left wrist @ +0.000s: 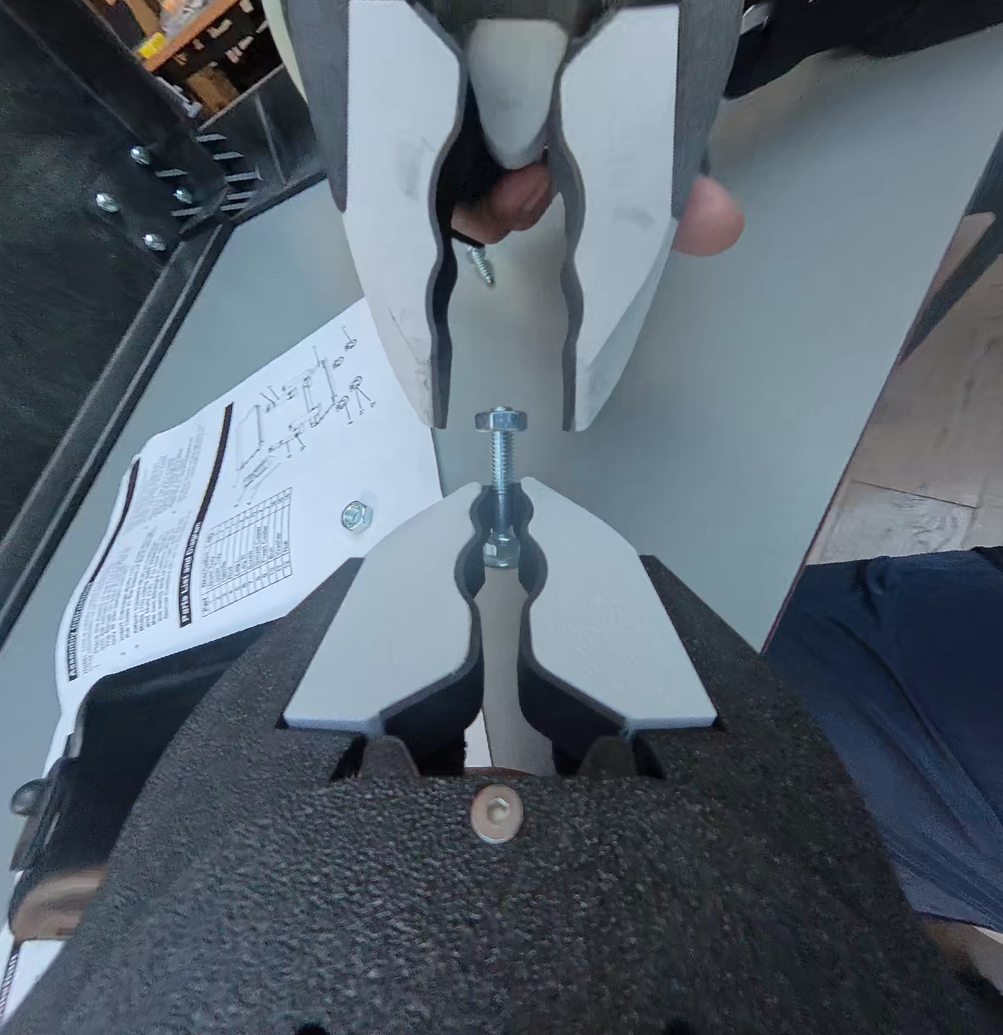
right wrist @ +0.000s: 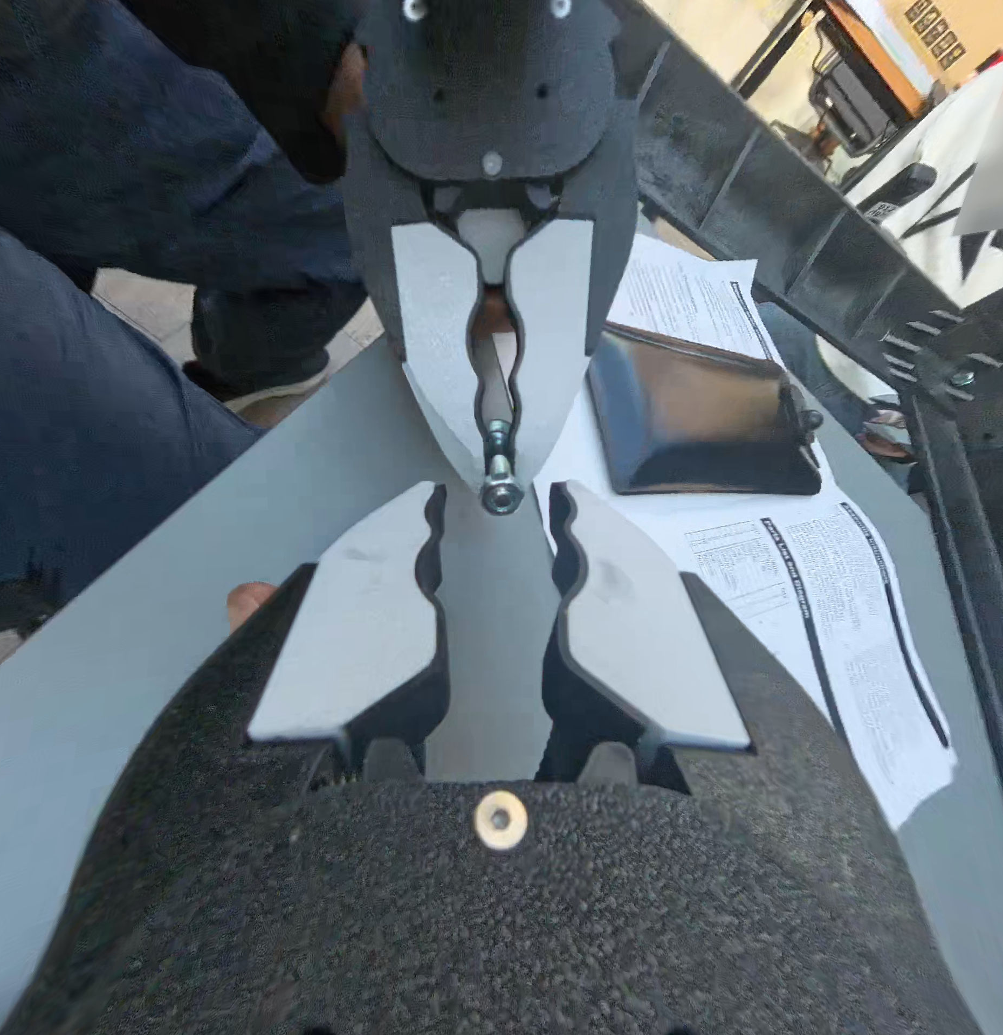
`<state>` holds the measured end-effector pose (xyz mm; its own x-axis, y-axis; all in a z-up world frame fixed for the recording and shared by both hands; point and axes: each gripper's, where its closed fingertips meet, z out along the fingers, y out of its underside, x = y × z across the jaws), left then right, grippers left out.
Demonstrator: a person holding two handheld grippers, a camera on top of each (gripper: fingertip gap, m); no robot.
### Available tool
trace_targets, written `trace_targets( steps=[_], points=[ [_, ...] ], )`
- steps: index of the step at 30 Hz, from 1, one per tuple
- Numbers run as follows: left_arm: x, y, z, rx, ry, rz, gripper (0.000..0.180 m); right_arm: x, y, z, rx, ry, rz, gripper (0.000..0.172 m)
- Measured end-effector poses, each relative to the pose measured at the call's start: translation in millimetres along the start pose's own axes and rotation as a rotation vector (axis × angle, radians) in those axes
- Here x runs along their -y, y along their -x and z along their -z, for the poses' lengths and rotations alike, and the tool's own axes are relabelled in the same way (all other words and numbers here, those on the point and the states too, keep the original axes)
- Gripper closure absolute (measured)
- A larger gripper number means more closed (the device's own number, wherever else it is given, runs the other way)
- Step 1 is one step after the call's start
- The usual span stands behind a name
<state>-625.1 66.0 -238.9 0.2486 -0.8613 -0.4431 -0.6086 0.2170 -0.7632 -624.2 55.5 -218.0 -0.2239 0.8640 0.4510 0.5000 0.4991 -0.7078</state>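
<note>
2 grippers on show, the left gripper (left wrist: 499, 493) and the right gripper (right wrist: 496, 498), and 1 bolt (left wrist: 499, 459) with 1 nut (left wrist: 500, 420) on its far end. On the left, 1 loose nut (left wrist: 358, 516) lies on 1 printed sheet (left wrist: 219, 504), and 1 screw (left wrist: 481, 263) lies far off on the grey table (left wrist: 712, 392). Add 1 black tray (right wrist: 701, 414) and 4 bolt heads (left wrist: 139, 154) on the black frame (left wrist: 68, 168) at far left.
</note>
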Motion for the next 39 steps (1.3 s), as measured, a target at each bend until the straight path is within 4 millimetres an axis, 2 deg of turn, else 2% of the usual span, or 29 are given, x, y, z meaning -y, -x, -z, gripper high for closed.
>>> trace_targets(
  steps=[2, 5, 7, 11, 12, 14, 17, 20, 22, 23, 25, 29, 30, 32, 36, 37, 39],
  points=[
    [-2.2, 2.8, -1.9, 0.077, 0.024, -0.055, 0.174, 2.1, 0.4, -0.8, 0.046, -0.026, -0.116, 0.138],
    [-2.8, 3.5, -2.3, 0.128, 0.034, -0.103, 0.174, -8.1, 3.4, -8.5, 0.073, 0.036, -0.183, 0.157],
    [-4.2, -1.4, -3.8, 0.092, 0.045, -0.117, 0.174, -11.1, 6.3, -9.0, 0.048, 0.066, -0.060, 0.157],
    [-5.0, -15.6, -3.4, -0.138, 0.047, -0.018, 0.174, -10.9, 9.4, -8.9, -0.120, 0.134, 0.514, 0.157],
    [-3.9, -15.4, -2.4, -0.167, 0.036, 0.011, 0.174, -9.2, 7.8, -8.4, -0.143, 0.136, 0.529, 0.157],
    [-1.0, -7.4, -0.9, -0.123, 0.007, 0.039, 0.174, -5.6, 1.2, -3.5, -0.153, 0.105, 0.404, 0.147],
    [1.6, 3.5, 1.4, 0.024, -0.020, -0.002, 0.174, -0.1, -3.9, 1.9, -0.063, 0.025, 0.085, 0.135],
    [-1.1, 8.6, -0.7, 0.138, 0.013, -0.071, 0.174, 2.7, -3.9, -0.2, 0.003, -0.020, -0.102, 0.140],
    [-1.5, 8.5, -1.1, 0.166, 0.021, -0.101, 0.174, -2.5, -1.7, -5.6, 0.025, 0.009, -0.156, 0.155],
    [-2.1, 6.4, -1.5, 0.156, 0.026, -0.112, 0.174, -7.4, -0.2, -8.3, 0.026, 0.042, -0.148, 0.157],
    [-3.3, 0.5, -3.3, 0.106, 0.035, -0.120, 0.174, -9.7, 3.5, -8.2, 0.011, 0.069, -0.024, 0.157],
    [-1.8, -13.5, -1.1, -0.115, 0.013, -0.027, 0.174, -4.8, 9.4, -7.2, -0.139, 0.110, 0.522, 0.157],
    [-0.5, -12.0, -0.3, -0.121, 0.001, -0.007, 0.174, -3.4, 7.3, -6.7, -0.160, 0.105, 0.521, 0.156],
    [0.8, -5.1, 0.5, -0.063, -0.012, 0.000, 0.174, -0.6, 2.5, -3.6, -0.146, 0.068, 0.369, 0.146],
    [0.0, 3.3, -0.1, 0.083, -0.003, -0.069, 0.174, 5.7, -0.4, -0.2, -0.030, -0.020, 0.021, 0.139],
    [-0.3, 4.9, -0.4, 0.107, 0.002, -0.079, 0.174, 6.3, -0.8, -0.6, -0.017, -0.031, -0.025, 0.141],
    [0.0, 5.2, -0.1, 0.121, 0.000, -0.088, 0.174, -1.1, -1.2, -4.2, -0.004, 0.012, -0.075, 0.157]
  ],
)
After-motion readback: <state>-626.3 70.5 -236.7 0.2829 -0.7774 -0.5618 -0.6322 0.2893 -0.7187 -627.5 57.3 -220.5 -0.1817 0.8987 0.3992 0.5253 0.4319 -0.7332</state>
